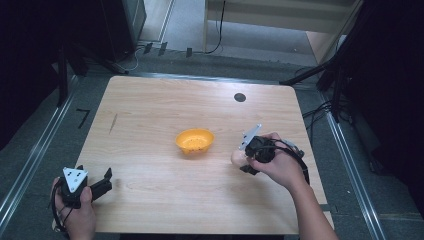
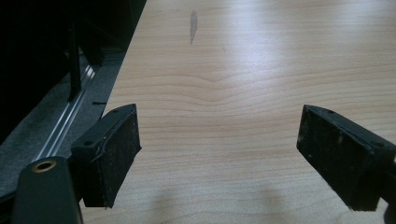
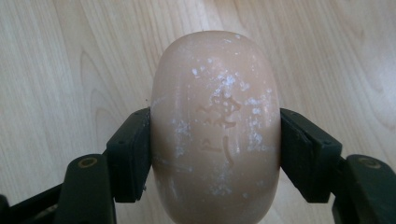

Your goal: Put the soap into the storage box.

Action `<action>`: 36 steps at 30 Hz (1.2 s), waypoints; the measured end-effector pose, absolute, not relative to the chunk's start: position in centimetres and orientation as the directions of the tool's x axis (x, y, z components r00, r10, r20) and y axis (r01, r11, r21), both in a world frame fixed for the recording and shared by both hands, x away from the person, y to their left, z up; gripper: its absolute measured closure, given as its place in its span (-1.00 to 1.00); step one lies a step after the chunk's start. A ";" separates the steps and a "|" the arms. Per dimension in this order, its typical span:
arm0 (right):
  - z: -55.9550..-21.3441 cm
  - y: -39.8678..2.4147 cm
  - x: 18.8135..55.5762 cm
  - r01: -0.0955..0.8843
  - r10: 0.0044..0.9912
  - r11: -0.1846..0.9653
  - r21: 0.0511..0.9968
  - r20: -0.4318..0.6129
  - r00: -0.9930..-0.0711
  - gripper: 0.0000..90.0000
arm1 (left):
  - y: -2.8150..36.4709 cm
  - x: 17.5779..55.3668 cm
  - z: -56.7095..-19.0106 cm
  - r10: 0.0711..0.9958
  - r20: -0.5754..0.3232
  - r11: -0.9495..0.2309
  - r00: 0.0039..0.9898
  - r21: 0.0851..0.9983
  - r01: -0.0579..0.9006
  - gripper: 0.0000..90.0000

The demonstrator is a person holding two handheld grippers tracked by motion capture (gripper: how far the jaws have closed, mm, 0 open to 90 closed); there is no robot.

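Gripping a tan bar of soap (image 3: 215, 126) crosswise, my right gripper (image 3: 215, 154) presses one pad on each long side, above the wooden table (image 1: 150, 110) right of the orange bowl (image 1: 195, 141). My left gripper (image 2: 219, 154) rests spread wide, nothing between its pads, at the table's near-left corner.

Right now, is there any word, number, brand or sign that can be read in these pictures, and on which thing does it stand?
Soap bar, clamped in the right gripper: embossed marks pressed into its face, too worn and powdery to read.
Orange bowl, wooden table, left gripper: no text or label visible.
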State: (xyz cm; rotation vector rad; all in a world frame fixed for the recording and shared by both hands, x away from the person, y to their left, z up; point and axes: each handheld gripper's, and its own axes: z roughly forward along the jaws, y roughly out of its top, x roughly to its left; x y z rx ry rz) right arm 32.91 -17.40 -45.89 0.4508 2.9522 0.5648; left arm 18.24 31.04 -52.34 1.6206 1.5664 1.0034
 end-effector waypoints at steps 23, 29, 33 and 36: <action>-43.4 -12.0 36.5 0.142 0.171 0.918 0.370 -0.047 -0.984 -0.26 | 31.3 18.4 -52.3 0.999 0.053 -0.042 -0.009 0.862 0.505 -0.69; -42.9 -10.6 37.3 0.112 0.140 0.913 0.393 -0.043 -0.989 -0.26 | 31.4 18.5 -52.3 0.999 0.046 -0.035 -0.009 0.858 0.512 -0.69; -42.7 -9.4 37.7 0.089 0.116 0.911 0.403 -0.042 -0.992 -0.26 | 31.4 18.5 -52.3 0.999 0.046 -0.035 -0.008 0.858 0.512 -0.69; -42.5 -8.5 38.1 0.071 0.099 0.915 0.398 -0.051 -0.994 -0.26 | 31.4 18.5 -52.3 0.999 0.043 -0.033 -0.009 0.858 0.512 -0.69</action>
